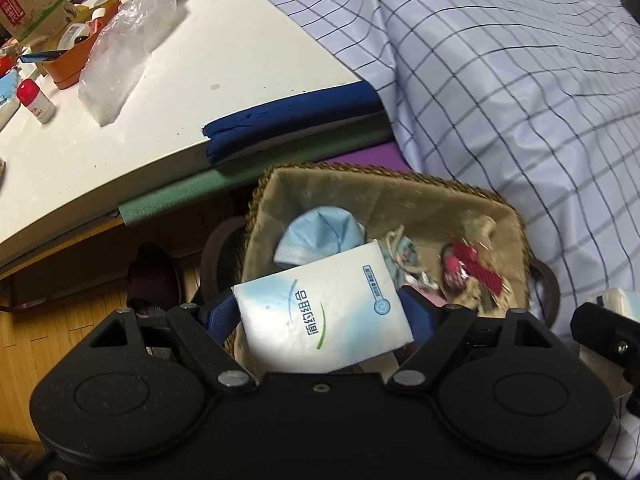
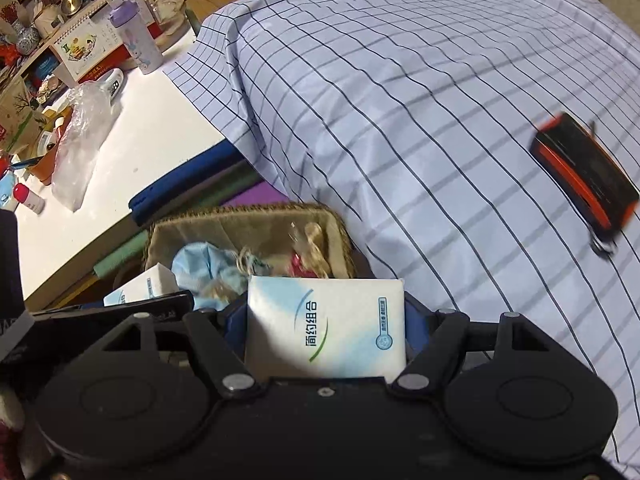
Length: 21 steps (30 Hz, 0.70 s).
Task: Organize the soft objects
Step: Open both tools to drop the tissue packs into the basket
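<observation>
Two white-blue tissue packs [image 1: 324,312] [image 2: 326,330], tilted over lined basket [image 1: 400,196]

Glossy plastic film wraps the tissue pack [image 1: 324,312] clamped between the blue, ribbed fingers [image 1: 218,320] of the matt black plastic left gripper [image 1: 320,318]. Beyond it, a rough woven basket [image 1: 400,180] lined with coarse beige cloth holds a pale blue cap [image 1: 320,236], apparently soft knit. Far left, crinkled clear plastic bag [image 1: 124,44] lies on a smooth white tabletop [image 1: 224,64]; right, checked cotton sheet [image 1: 520,80].
</observation>
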Each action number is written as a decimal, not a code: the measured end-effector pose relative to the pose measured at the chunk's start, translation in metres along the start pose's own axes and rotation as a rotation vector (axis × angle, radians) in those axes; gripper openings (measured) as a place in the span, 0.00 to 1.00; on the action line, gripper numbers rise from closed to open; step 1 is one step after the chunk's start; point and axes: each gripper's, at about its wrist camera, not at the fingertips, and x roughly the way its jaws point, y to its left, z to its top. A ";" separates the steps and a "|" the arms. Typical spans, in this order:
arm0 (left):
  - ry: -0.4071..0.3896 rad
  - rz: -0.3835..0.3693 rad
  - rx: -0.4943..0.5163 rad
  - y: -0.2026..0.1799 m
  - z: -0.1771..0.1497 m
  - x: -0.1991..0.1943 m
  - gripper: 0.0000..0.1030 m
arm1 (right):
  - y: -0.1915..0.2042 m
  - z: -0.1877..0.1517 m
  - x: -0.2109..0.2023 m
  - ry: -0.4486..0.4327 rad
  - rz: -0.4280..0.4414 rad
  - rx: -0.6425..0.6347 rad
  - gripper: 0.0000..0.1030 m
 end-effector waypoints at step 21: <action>0.123 0.024 0.003 0.008 0.022 0.047 0.86 | 0.020 0.026 0.071 0.096 -0.015 0.020 0.87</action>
